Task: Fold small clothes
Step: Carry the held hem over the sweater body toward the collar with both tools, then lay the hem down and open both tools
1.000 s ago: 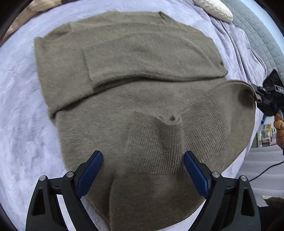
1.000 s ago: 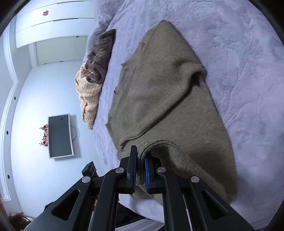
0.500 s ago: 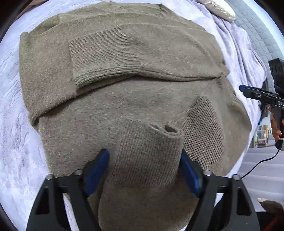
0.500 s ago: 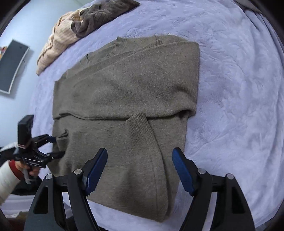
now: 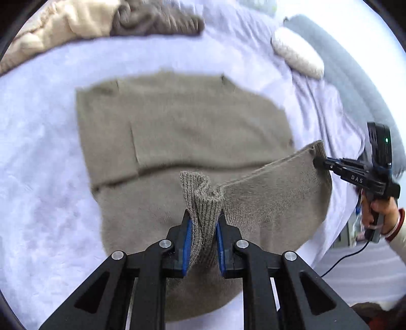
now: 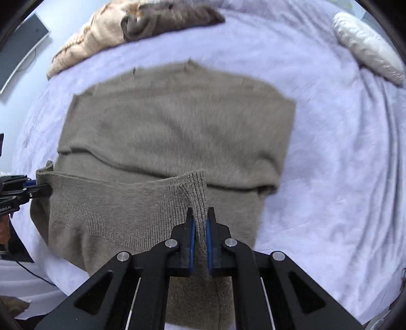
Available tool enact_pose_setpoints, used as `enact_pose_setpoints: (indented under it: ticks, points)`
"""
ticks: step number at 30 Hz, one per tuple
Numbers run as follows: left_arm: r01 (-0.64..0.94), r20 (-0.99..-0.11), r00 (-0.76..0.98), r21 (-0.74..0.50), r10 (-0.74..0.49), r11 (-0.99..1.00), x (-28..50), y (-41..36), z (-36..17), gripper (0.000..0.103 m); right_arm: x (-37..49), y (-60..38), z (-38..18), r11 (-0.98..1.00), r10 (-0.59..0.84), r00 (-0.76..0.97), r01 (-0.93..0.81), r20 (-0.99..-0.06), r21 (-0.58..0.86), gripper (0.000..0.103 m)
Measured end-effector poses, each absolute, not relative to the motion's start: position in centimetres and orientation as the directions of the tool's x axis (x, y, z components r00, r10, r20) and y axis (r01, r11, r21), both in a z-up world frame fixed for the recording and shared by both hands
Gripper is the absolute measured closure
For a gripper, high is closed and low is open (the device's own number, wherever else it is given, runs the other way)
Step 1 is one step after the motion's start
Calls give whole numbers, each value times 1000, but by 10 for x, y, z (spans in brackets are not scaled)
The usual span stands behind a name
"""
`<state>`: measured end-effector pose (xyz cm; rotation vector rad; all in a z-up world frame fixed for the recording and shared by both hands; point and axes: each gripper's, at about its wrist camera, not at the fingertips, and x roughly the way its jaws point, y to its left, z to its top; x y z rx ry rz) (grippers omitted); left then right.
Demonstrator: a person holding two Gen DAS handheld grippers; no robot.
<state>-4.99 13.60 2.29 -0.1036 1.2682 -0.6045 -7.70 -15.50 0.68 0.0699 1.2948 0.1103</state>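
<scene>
Here, a taupe knit sweater (image 5: pixel 182 127) is spread on the lavender bedspread (image 5: pixel 45 177) of a bed. At its near left corner, the ribbed hem (image 5: pixel 205 203) is bunched between the closing jaws of the left gripper (image 5: pixel 203 228), whose blue pads press it. At the near right corner, the hem is pinched by the right gripper (image 6: pixel 200 228), its jaws narrowed tight. Beyond, 2 crumpled garments (image 6: pixel 142 22) and a white pillow (image 6: pixel 368 45) are seen.

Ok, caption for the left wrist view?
Left gripper closing on the sweater hem; right gripper pinches its far corner.
</scene>
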Motion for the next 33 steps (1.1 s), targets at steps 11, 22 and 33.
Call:
enact_pose_setpoints:
  ticks: [11,22,33]
  points:
    - [412,-794,424,-260,-436,873,39,114,67,85,-5,-151,82,998,30,518,-61,-855,-2,95]
    - [334,-863,436,-106,-254,936,111,89,-49,84,97,-168,-40,999,-14,398,-27,-917,-27,95]
    - [158,-876,479,11,-67,987,114,138,-49,40,98,-180,-62,1000,-26,413,21,-910,-19,94]
